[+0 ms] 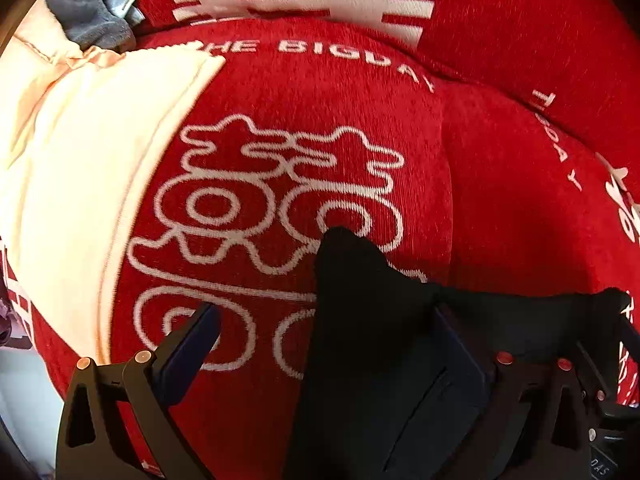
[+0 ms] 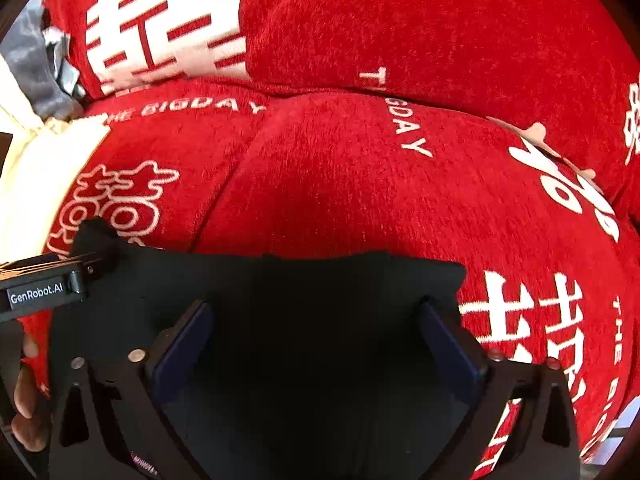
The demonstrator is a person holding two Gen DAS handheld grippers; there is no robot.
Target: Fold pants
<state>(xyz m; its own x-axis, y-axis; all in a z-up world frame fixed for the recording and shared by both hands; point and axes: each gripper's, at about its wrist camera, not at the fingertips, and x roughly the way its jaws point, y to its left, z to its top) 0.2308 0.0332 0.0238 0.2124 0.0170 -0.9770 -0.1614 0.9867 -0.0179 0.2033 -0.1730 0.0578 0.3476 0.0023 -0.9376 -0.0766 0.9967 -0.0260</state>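
Note:
The black pants [image 1: 372, 320] lie on a red sofa cover. In the left wrist view my left gripper [image 1: 324, 340] is open, its jaws wide apart; the pants' corner lies between them and drapes over the right finger [image 1: 460, 352]. In the right wrist view the pants [image 2: 312, 304] spread flat under my right gripper [image 2: 316, 344], which is open with both fingers over the cloth. The left gripper's body [image 2: 44, 292], marked GenRobot.AI, shows at the pants' left corner.
The red cover [image 1: 320, 100] carries white characters and "THE BIGDAY" lettering over seat and back cushions [image 2: 400, 32]. A cream pillow [image 1: 80, 160] lies at the left. Grey cloth [image 1: 88, 12] is bunched at the upper left corner.

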